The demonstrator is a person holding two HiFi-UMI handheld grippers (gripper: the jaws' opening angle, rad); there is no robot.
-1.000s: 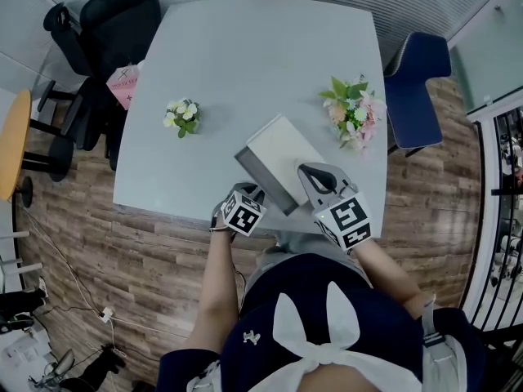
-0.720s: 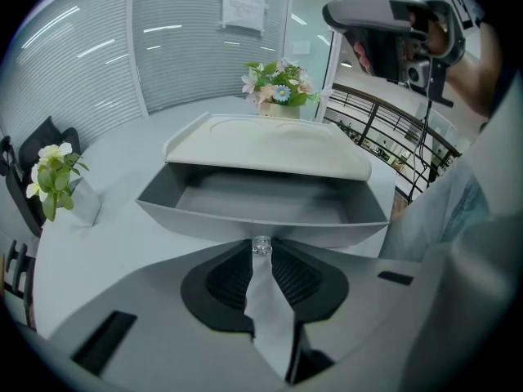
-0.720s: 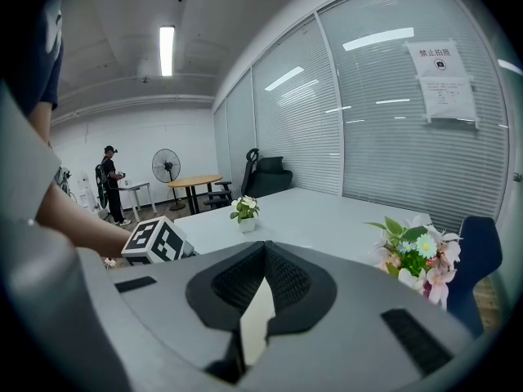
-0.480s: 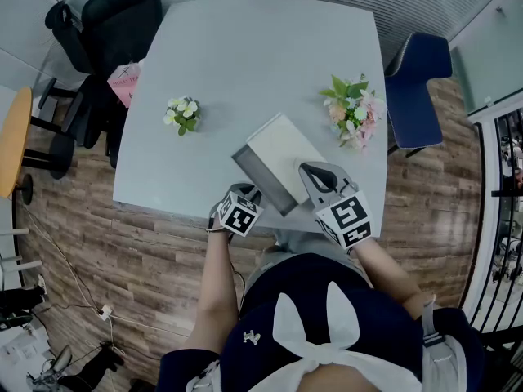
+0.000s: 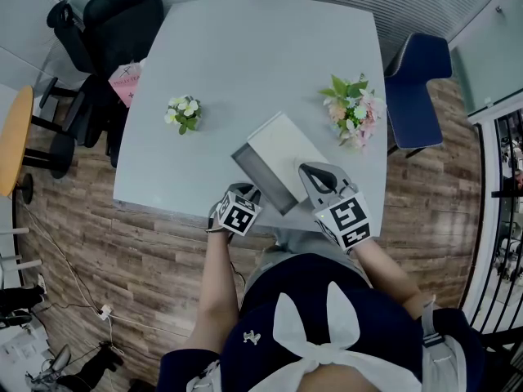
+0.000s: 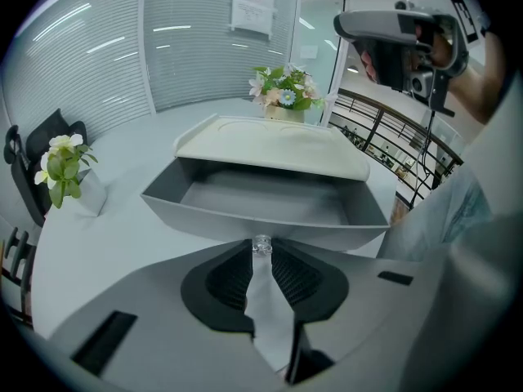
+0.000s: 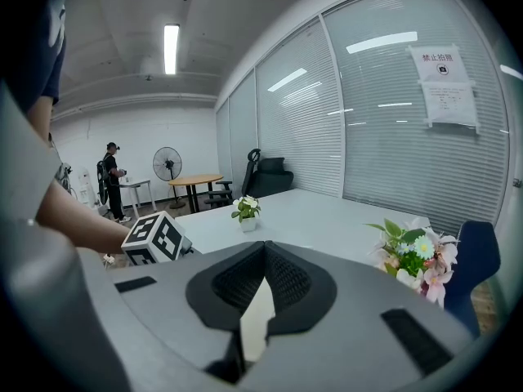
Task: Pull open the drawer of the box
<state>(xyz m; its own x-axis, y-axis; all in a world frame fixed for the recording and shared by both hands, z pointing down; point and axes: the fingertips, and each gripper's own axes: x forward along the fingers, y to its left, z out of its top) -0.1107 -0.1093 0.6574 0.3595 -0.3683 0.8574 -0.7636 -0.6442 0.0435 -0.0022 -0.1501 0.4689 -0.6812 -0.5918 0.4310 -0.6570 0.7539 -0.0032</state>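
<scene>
One open drawer [image 5: 260, 180], front near the table [image 5: 245, 72] edge

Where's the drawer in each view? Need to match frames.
Head view: drawer lower centre, sticking out of the box's lower-left side.
Left gripper view: drawer centre, open, its knob just below.
Right gripper view: not in it.
Shared landmark: pink bouquet, in all three.

Wood floor [image 5: 155, 256] — grey table [image 5: 245, 64], blinds [image 7: 384, 137]
</scene>
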